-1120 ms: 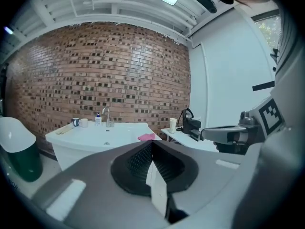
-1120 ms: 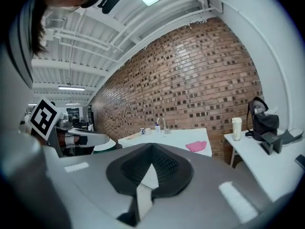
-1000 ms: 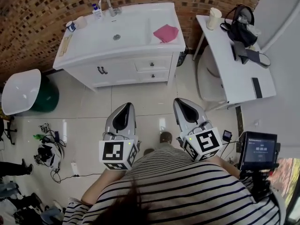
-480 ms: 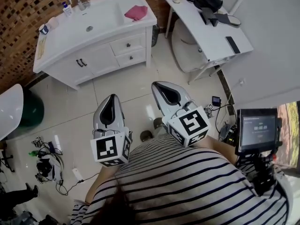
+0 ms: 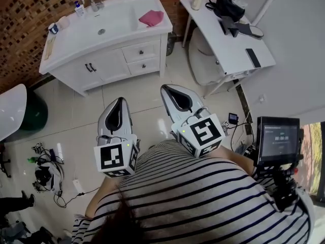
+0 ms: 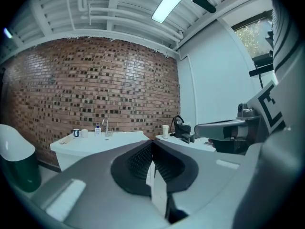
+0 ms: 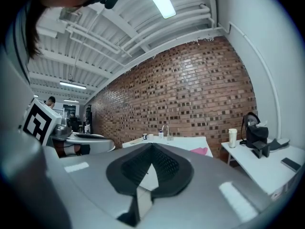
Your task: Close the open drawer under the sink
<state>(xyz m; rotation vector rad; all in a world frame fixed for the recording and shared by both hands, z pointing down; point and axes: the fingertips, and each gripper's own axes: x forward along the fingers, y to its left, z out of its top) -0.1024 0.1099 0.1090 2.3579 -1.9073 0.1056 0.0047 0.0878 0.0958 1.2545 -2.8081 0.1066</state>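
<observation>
Left gripper [image 5: 120, 100] and right gripper [image 5: 165, 88], jaws together with nothing between them, hover over the pale tiled floor [image 5: 133, 93], well apart from the vanity [image 5: 109, 29]. Upper drawer [image 5: 140, 50] and lower drawer [image 5: 145, 65] sit at the right of the vanity front. Their long axes run along that front and their faces point toward the person; both look flush. Brick wall [image 5: 30, 4] behind — white table [image 5: 223, 42] alongside.
</observation>
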